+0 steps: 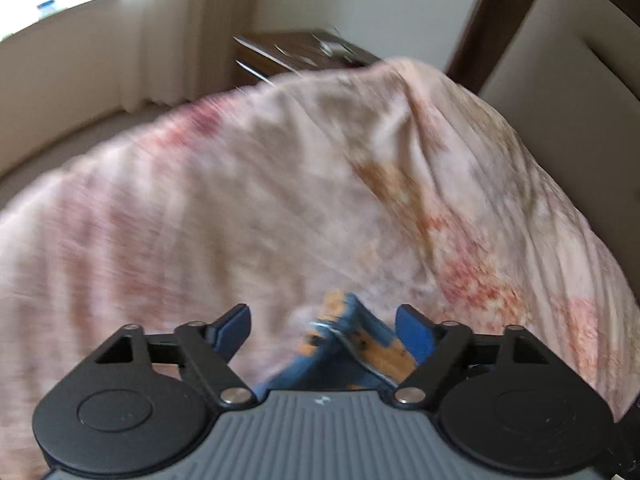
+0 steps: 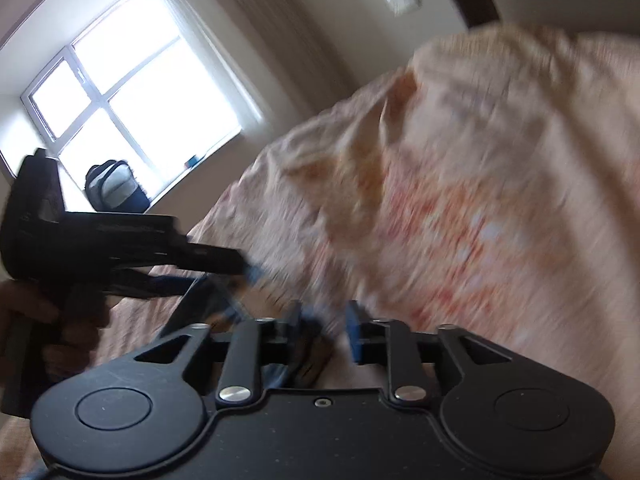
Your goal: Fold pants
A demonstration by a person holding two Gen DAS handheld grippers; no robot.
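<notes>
My left gripper (image 1: pixel 324 320) stands wide open. The pants (image 1: pixel 360 344), blue cloth with orange patches, are bunched between its fingers, lying against the right-hand finger (image 1: pixel 416 332) and clear of the left-hand one. Nothing is pinched there. Beyond the fingertips there is only the pink flowered bedspread (image 1: pixel 280 180).

My right gripper (image 2: pixel 324 316) is partly open. Some dark blue cloth sits by its left-hand finger, but the blur keeps me from telling whether it is clamped.

I judge that I am taking hold of the pants' edge for a fold. To do it well, I should centre the left gripper on the cloth so both pads meet it. I should take only the pants, not the bedspread under them, and close fully before lifting. The two grippers are close together, so I would take grips well apart along the same edge, then lift evenly so the cloth hangs flat instead of twisting.
</notes>
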